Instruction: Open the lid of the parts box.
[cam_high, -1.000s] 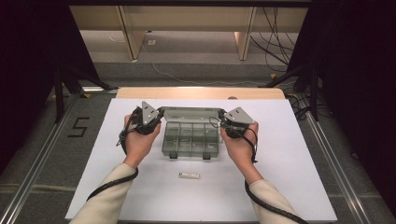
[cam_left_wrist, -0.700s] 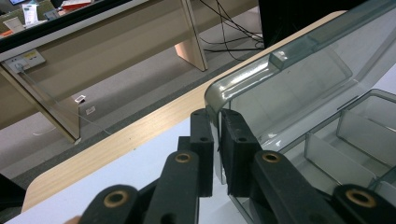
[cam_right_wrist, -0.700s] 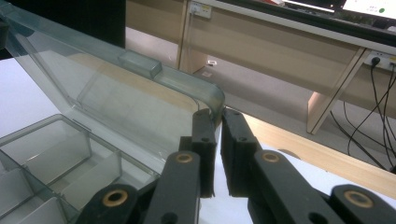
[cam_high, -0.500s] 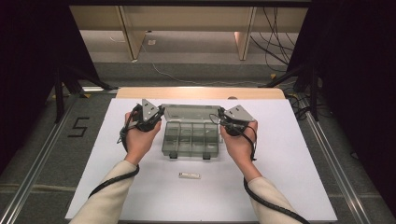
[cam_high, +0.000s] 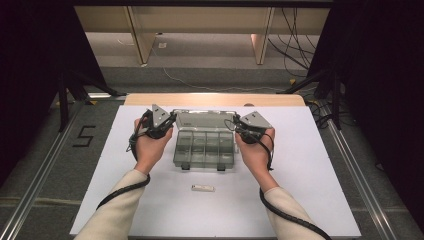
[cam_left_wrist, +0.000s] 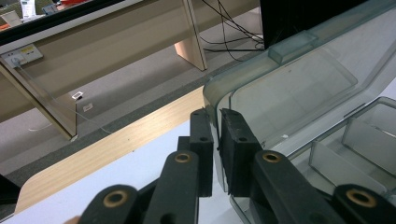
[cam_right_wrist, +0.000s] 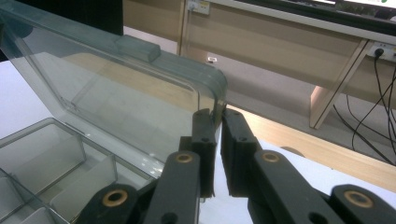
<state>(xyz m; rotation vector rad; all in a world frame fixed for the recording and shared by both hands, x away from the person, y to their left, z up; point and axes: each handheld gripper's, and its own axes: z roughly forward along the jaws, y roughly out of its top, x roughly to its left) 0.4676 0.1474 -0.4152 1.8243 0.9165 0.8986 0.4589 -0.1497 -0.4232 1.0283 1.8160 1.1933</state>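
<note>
Nearest the bottom edge of the high view, one small white piece (cam_high: 203, 188) lies alone on the white table (cam_high: 310, 200), with bare surface all round it. Above it, at frame centre, stands one clear compartment box (cam_high: 204, 149), its lid (cam_high: 205, 119) raised at the far side. The left gripper (cam_high: 167, 123) is clamped on the lid's left edge, the right gripper (cam_high: 239, 125) on its right edge. Wide white margins flank both hands; one strip of wooden edge (cam_high: 215, 99) lies beyond.
</note>
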